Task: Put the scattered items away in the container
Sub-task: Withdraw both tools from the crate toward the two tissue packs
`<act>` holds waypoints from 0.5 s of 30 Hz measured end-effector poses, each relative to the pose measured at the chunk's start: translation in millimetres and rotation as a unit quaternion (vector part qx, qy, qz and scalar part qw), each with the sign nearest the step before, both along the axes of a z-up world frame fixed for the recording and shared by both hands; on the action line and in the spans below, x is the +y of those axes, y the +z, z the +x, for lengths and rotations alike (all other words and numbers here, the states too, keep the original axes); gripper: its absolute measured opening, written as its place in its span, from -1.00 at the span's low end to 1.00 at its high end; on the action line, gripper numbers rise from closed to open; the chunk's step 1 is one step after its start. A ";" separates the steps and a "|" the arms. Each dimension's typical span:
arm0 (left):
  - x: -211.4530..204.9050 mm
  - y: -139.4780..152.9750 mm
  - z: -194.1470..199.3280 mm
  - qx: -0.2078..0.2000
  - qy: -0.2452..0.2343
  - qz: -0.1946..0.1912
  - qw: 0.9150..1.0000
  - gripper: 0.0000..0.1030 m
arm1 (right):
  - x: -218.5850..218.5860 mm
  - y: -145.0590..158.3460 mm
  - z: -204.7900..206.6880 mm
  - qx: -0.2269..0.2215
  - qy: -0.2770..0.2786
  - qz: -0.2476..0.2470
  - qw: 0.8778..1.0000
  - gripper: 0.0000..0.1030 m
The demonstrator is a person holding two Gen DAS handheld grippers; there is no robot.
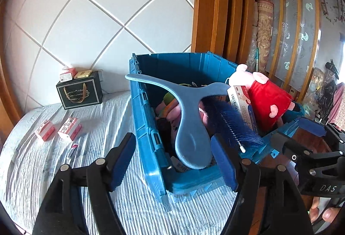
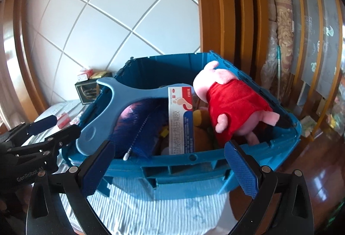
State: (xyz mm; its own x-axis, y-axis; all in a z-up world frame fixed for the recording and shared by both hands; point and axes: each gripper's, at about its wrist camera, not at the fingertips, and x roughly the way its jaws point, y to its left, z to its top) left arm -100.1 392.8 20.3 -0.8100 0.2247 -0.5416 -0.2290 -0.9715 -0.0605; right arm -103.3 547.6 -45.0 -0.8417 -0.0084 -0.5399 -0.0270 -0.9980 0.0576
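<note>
Left wrist view: left gripper point(image 1: 172, 161) hangs released near the blue crate point(image 1: 148, 127); right gripper point(image 2: 170, 167) gapes wide, grasping nothing, hanger point(image 2: 120, 103) inside.

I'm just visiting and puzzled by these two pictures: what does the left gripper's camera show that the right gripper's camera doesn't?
Only the left wrist view shows the thin pen-like item on the bedspread, both small red-and-white boxes clearly, and a person's fingertips at the bottom right.

Only the right wrist view shows the glossy wooden floor beside the bed.

Both show the blue crate, the blue hanger, the blue brush, the foot-cream box, the pink plush pig, the black gift box, and the open left gripper and open right gripper.
</note>
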 end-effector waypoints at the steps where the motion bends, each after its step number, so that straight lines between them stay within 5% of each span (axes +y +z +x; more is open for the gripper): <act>1: -5.5 0.8 3.6 0.001 0.000 0.002 1.000 0.39 | -6.5 1.3 3.5 0.001 0.002 0.003 1.000 1.00; 15: -144.2 -6.1 65.3 0.005 -0.016 0.008 1.000 0.39 | -157.7 4.1 53.0 0.006 -0.012 0.014 1.000 1.00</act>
State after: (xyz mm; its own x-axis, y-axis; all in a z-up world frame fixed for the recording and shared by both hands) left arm -34.8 248.6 14.2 -0.8075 0.2594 -0.5297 -0.2616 -0.9624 -0.0725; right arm -50.3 389.9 -40.9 -0.8479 0.0268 -0.5294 -0.0497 -0.9983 0.0292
